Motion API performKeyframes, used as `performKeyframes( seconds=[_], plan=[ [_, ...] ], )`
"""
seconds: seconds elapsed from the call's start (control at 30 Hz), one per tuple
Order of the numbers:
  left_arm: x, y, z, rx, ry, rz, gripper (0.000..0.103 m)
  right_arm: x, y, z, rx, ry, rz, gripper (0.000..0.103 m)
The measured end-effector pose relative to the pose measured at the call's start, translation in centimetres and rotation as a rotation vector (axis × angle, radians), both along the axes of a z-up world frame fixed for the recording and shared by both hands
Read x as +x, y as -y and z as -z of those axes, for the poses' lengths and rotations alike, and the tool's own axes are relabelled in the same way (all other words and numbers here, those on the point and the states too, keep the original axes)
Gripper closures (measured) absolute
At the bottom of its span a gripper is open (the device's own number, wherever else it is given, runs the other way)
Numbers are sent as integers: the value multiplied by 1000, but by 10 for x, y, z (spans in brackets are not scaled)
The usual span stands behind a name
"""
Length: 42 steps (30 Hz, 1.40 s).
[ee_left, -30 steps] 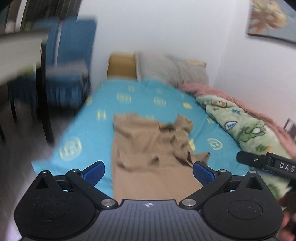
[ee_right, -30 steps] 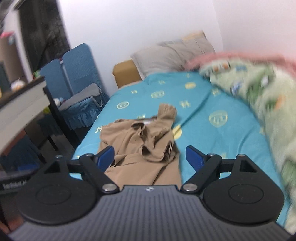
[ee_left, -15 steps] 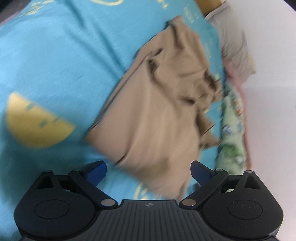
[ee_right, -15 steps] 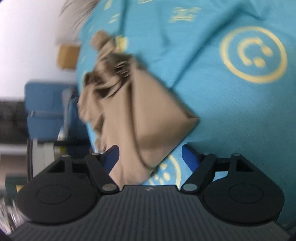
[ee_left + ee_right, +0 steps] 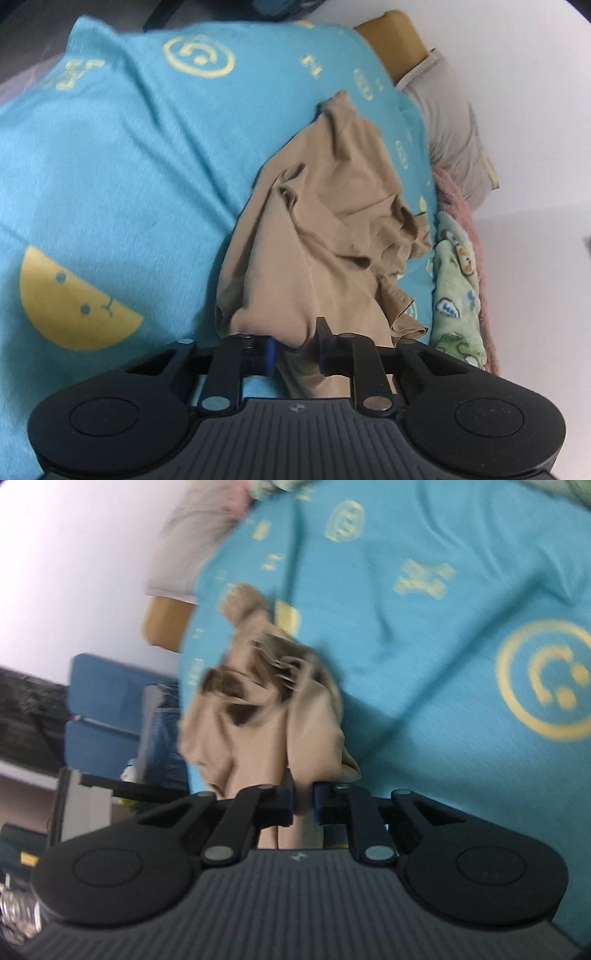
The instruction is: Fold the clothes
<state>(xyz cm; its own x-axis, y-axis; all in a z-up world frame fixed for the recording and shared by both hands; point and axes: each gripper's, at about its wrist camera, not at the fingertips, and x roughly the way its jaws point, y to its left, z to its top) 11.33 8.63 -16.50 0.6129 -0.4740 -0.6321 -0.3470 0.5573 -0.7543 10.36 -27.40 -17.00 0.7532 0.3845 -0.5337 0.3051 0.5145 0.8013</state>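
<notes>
A crumpled tan garment (image 5: 325,229) lies on the turquoise bedspread (image 5: 110,166), its far part bunched into folds. My left gripper (image 5: 295,350) has its jaws closing on the garment's near corner, and the blue pads pinch a tuck of tan cloth. In the right wrist view the same tan garment (image 5: 273,720) runs toward the camera. There my right gripper (image 5: 303,805) has its jaws closing on another near edge of it, with cloth squeezed between the pads.
A green patterned blanket (image 5: 458,295) and a pink one (image 5: 461,206) lie along the bed's far side, with a grey pillow (image 5: 450,122) at the head. A blue chair (image 5: 110,709) and a dark desk edge stand beside the bed. The bedspread (image 5: 443,627) is bare elsewhere.
Both grippers dropped from above the bed to the garment's near edge and rolled sideways. Their jaws went from wide open to pinched on the tan cloth.
</notes>
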Motion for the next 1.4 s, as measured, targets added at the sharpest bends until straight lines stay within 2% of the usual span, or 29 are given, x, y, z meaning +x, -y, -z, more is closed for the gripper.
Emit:
performKeyframes(
  seconds=[0.1, 0.27, 0.43, 0.6, 0.77, 0.87, 0.97, 1.03, 1.23, 1.4],
  plan=[
    [0, 2, -18, 36, 100, 12, 89, 3, 1, -12, -26, 68, -9, 90],
    [-8, 4, -51, 68, 256, 18, 91, -1, 6, -25, -22, 135, 3, 91],
    [-50, 13, -91, 111, 368, 47, 92, -24, 8, -55, -17, 185, 19, 93],
    [-119, 21, -120, 121, 389, 38, 92, -81, 13, -89, -36, 223, 3, 93],
    [-208, 17, -119, 66, 312, 52, 92, -161, 20, -91, -39, 174, -4, 93],
    [-232, 14, -110, 31, 251, 34, 92, -192, 22, -90, -62, 142, -16, 93],
    [-216, 12, -111, 29, 242, 32, 92, -183, 24, -92, -90, 140, -30, 93],
    [-188, 15, -119, 94, 214, 53, 91, -166, 24, -96, -107, 151, -33, 93],
    [-75, 20, -130, 229, 138, 68, 89, -57, 15, -103, -104, 94, -17, 93],
    [8, 30, -105, 353, 43, 92, 88, 21, 4, -86, -99, -26, -6, 91]
  ],
)
